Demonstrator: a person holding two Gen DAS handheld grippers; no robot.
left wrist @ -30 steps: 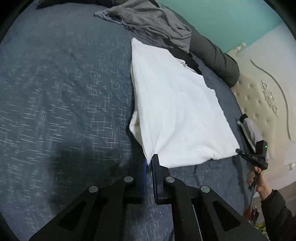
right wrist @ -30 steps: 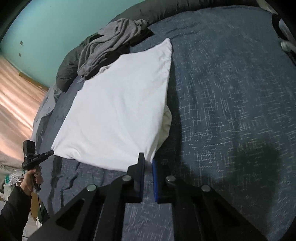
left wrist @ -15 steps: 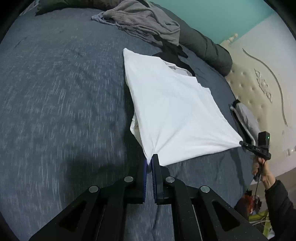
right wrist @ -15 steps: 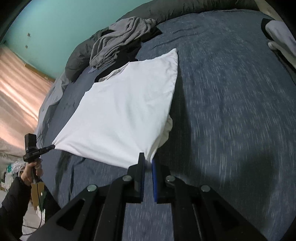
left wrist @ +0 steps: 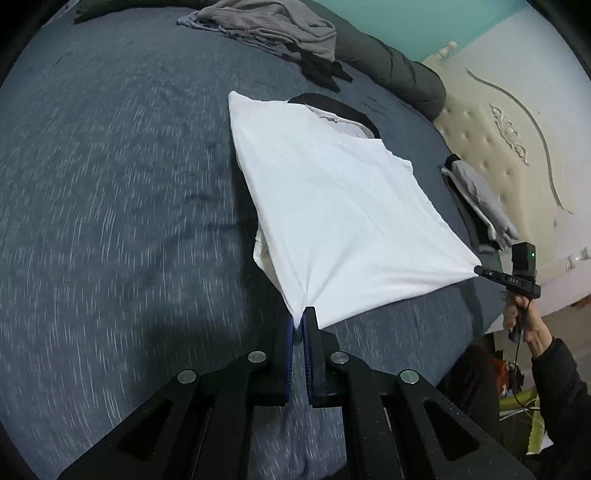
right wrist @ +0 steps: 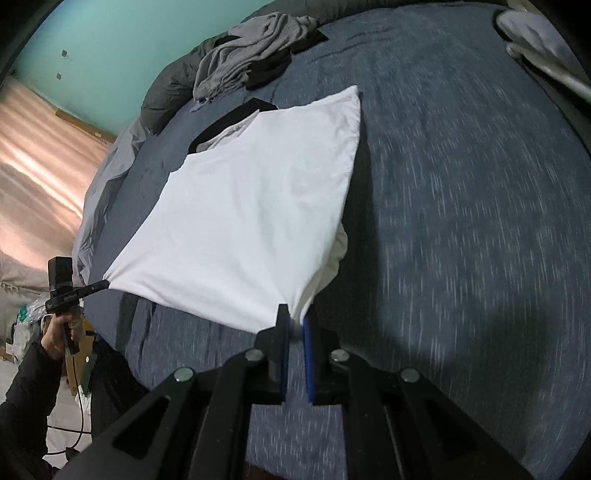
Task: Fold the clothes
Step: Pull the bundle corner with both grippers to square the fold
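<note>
Both grippers are clamping the near hem corners of a white shirt [left wrist: 332, 206]: left gripper [left wrist: 298, 322] pinching one corner between its closed blue pads, right gripper [right wrist: 293, 322] closed on the other corner, cloth bunching at each tip. Hem is hanging taut between them, lifted just off the bed [left wrist: 110, 184], while the collar end is lying flat further out on the dark blue bedspread, with a black garment [left wrist: 332, 107] poking out from under it. Step in hand looks like dragging or lifting the bottom edge to start a fold; next move probably calls for carrying both corners together up toward the collar, keeping tension even so the layers underneath aren't bunching. Beyond: grey clothes [left wrist: 266, 18] piled at the far edge, folded grey stack [left wrist: 480, 195] by the cream headboard [left wrist: 498, 147], teal wall [right wrist: 110, 44] behind.
</note>
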